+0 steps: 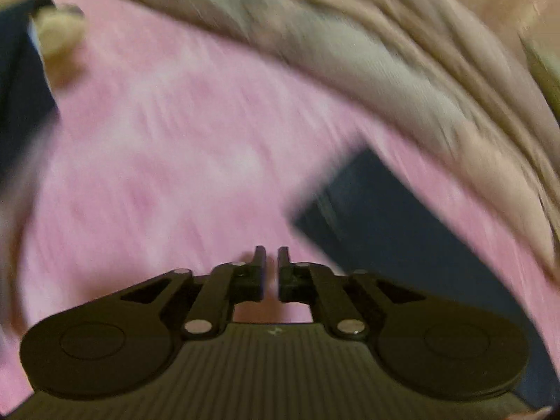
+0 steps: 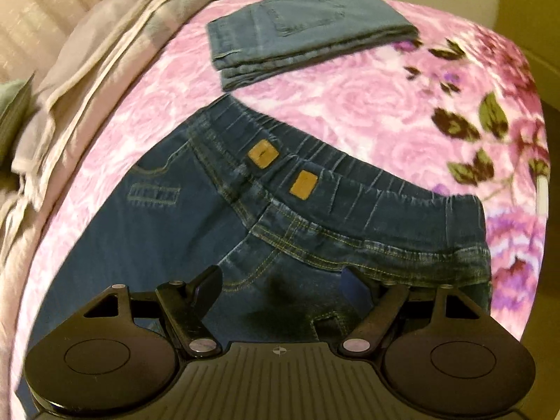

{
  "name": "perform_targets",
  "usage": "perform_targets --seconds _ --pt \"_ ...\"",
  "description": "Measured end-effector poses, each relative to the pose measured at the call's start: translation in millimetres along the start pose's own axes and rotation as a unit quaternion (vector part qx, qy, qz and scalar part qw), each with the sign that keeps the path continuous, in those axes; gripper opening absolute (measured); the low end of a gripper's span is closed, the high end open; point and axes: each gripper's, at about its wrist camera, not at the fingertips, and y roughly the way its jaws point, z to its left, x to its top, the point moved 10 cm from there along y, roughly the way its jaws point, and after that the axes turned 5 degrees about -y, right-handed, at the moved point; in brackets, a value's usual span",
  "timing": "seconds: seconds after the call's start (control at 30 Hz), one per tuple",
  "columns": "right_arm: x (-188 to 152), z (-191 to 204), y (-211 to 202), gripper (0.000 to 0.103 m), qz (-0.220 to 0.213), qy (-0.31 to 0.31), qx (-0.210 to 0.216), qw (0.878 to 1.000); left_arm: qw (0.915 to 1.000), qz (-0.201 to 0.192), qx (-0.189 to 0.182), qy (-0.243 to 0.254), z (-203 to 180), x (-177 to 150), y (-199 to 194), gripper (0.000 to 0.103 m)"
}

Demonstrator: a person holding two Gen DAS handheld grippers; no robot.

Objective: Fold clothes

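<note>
Dark blue jeans (image 2: 196,217) with an elastic waistband and two tan patches lie spread on the pink floral blanket (image 2: 367,112). My right gripper (image 2: 281,281) hovers just over their upper front, open, with nothing between its fingers. A second, lighter pair of jeans (image 2: 308,24) lies folded at the far end of the bed. The left wrist view is motion-blurred. There my left gripper (image 1: 272,255) is over the pink blanket (image 1: 157,157), its fingers nearly touching and holding nothing. A corner of dark denim (image 1: 385,217) lies just to its right.
Crumpled beige sheets (image 2: 80,56) are piled along the bed's left side, and beige sheets (image 1: 385,52) run across the top right of the left view. A blurred dark shape (image 1: 21,87) with a pale patch (image 1: 59,35) sits at that view's upper left. The bed edge (image 2: 539,175) drops off at right.
</note>
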Motion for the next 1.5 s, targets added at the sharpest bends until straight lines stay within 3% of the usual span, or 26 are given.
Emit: perform_targets --seconds 0.1,0.3,0.47,0.6,0.7,0.8,0.83,0.97,1.07,1.1,1.13,1.2,1.23,1.43,1.5 --pt "1 1 2 0.078 0.004 -0.033 0.007 0.999 0.9975 0.058 -0.039 0.012 -33 -62 -12 0.005" --pt "23 -4 14 0.078 0.011 -0.116 0.059 0.992 0.9901 0.098 -0.098 0.020 -98 -141 -56 0.005" --pt "56 -21 29 0.077 0.020 -0.151 0.155 0.976 0.9872 0.113 -0.108 0.028 -148 -198 -97 0.010" --pt "81 -38 49 0.077 0.057 -0.168 0.215 0.960 0.9870 0.121 -0.106 0.010 -184 -258 -122 0.012" --pt "92 -51 64 0.077 0.102 -0.180 0.257 0.944 0.9851 0.134 -0.107 -0.013 -209 -306 -133 0.013" --pt "90 -60 75 0.059 0.161 -0.179 0.305 0.921 0.9837 0.149 -0.099 -0.020 -227 -344 -140 0.013" --pt "89 -62 78 0.059 0.179 -0.180 0.318 0.913 0.9837 0.152 -0.095 -0.019 -230 -352 -140 0.012" --pt "93 -67 95 0.059 0.215 -0.181 0.346 0.895 0.9852 0.148 -0.084 -0.020 -238 -365 -147 0.013" --pt "92 -57 101 0.058 0.243 -0.209 0.382 0.866 0.9872 0.139 -0.076 -0.019 -240 -367 -148 0.013" --pt "91 -52 104 0.054 0.252 -0.220 0.391 0.857 0.9875 0.138 -0.072 -0.021 -242 -370 -147 0.013" --pt "85 -47 108 0.035 0.265 -0.227 0.395 0.850 0.9878 0.137 -0.069 -0.022 -243 -372 -147 0.013" --pt "72 -38 115 0.020 0.293 -0.238 0.402 0.834 0.9877 0.141 -0.063 -0.025 -245 -379 -145 0.013" --pt "74 -37 114 0.006 0.292 -0.238 0.398 0.837 0.9875 0.144 -0.060 -0.026 -246 -383 -144 0.013" --pt "96 -42 100 0.001 0.257 -0.228 0.363 0.866 0.9884 0.144 -0.049 -0.006 -255 -390 -148 0.013" --pt "100 -54 113 0.001 0.262 -0.216 0.341 0.876 0.9884 0.145 -0.045 -0.001 -257 -393 -146 0.013"
